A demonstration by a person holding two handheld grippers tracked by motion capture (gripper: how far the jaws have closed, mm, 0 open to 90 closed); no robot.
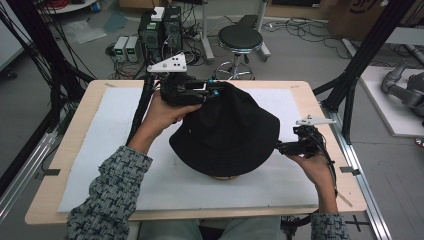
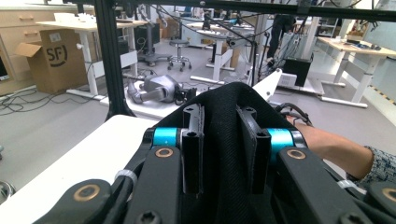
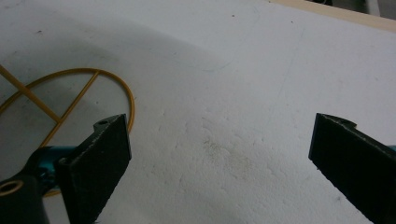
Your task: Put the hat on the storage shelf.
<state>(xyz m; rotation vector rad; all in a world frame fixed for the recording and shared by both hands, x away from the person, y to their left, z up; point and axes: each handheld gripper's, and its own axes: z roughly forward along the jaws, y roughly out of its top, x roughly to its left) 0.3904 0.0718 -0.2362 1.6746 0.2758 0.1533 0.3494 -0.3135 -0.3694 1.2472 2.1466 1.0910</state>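
A black bucket hat sits on a stand in the middle of the white mat; a tan bit of the stand peeks out under its front brim. My left gripper is at the hat's far top, held by a hand in a patterned sleeve. In the left gripper view a ridge of the hat's cloth fills the gap between the jaws of the left gripper and lies against both pads. My right gripper points at the brim's right edge. In its own view the right gripper stands wide open over bare mat, beside the stand's yellow wire ring.
The white foam mat covers most of a wooden table. Black frame posts rise at the table's right and left. Beyond the far edge stand a stool and computer boxes. A grey robot arm lies to the right.
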